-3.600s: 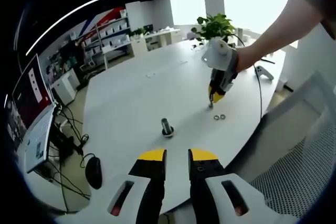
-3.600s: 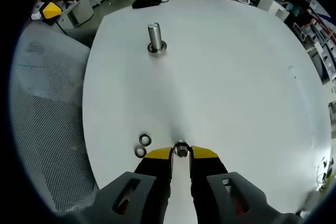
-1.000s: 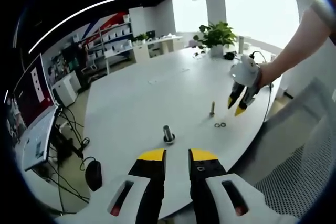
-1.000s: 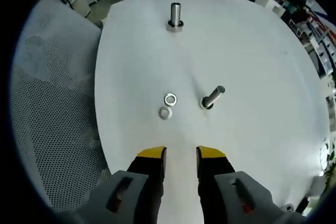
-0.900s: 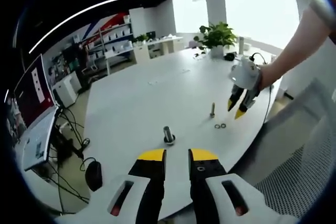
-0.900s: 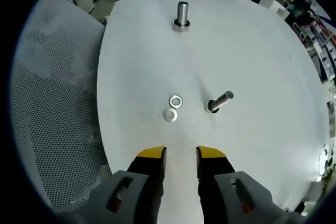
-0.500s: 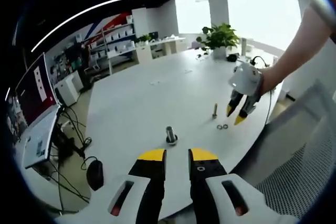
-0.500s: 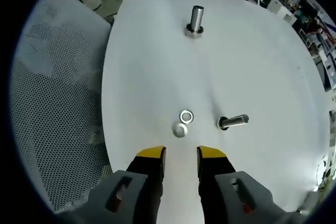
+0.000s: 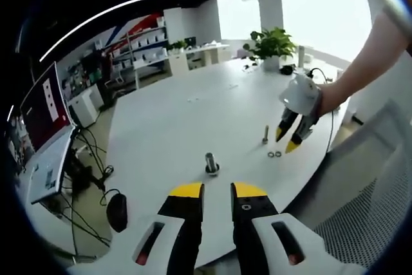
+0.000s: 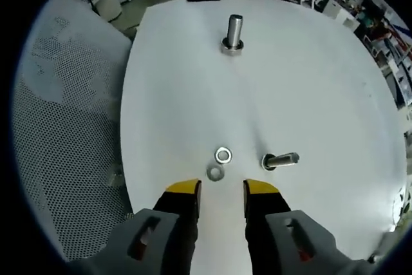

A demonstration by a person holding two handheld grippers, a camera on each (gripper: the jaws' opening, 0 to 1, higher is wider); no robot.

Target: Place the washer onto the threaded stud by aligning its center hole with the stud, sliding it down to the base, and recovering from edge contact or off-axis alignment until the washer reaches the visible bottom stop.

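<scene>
Near table edge (image 10: 126, 159), right gripper (image 10: 222, 188) lowered toward two washers (image 10: 219, 164), jaws parted, empty; small stud (image 10: 280, 159) released at 3 o'clock of them. Left gripper (image 9: 216, 190) idle, jaws slightly apart, empty. Washer pickup judged next; large stud (image 10: 233, 33) at 12 o'clock.

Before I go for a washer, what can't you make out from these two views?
- Small stud: threads too small to read in either view.
- Two washers: tiny in the left gripper view; whether they touch is unclear even in the right gripper view.
- Large stud: whether a washer already sits at its base is too small to tell.
- Right gripper: nothing between its open jaws.
</scene>
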